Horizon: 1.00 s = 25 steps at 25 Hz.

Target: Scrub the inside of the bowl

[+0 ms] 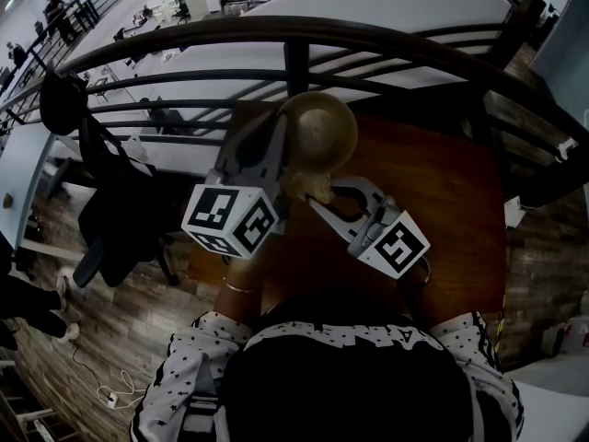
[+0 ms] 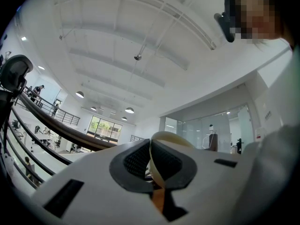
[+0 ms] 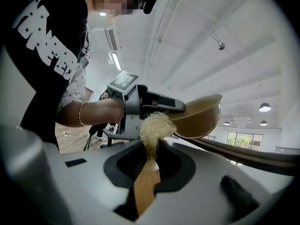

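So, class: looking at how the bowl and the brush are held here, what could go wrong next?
1. The left hand-held gripper pinches the bowl only by its rim, in mid-air; scrubbing pressure could twist it loose.
2. The brush in the right hand-held gripper sits outside the bowl, beside the left one; it may snag there rather than reach inside.

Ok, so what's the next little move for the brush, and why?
Probably raise the right tongs and tip the brush over the rim into the bowl. The left tongs are clamped on the bowl's rim and hold it up. The bristles sit outside the bowl, beside its wall, so nothing inside is being scrubbed yet.
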{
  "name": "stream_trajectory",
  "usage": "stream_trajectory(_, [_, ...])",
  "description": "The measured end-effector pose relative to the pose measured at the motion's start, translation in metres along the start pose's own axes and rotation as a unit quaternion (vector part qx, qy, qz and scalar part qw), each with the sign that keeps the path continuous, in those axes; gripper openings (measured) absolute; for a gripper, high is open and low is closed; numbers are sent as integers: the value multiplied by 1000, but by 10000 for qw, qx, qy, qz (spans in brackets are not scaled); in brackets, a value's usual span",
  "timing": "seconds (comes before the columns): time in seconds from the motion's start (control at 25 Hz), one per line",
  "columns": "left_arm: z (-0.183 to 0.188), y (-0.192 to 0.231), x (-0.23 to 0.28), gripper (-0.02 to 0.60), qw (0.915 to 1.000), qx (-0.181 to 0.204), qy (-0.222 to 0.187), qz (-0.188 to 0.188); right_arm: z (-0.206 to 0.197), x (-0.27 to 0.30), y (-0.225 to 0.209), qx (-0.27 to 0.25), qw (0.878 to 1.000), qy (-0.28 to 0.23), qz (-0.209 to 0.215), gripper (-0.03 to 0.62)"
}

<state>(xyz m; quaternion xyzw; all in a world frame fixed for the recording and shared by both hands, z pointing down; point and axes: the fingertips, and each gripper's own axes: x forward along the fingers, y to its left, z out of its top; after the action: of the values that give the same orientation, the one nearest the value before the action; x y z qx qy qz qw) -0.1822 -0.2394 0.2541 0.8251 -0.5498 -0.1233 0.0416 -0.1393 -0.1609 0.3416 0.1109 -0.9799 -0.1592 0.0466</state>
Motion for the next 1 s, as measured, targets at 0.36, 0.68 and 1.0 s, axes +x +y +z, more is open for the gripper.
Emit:
stream_trajectory(0.36, [-4,-11,2,23,9998,-8,73,-162,-6,6,7,-73,9996,209,162,61])
stream_trajectory(0.68, [-9,-22,3,23,9994,18,142,-301,-9,11,8,-75,9994,258,197,60])
stream_trajectory(1.0, [-5,-31,1,23,9990,129,108,-412,-16,12,5,-122,9989,453,75,60])
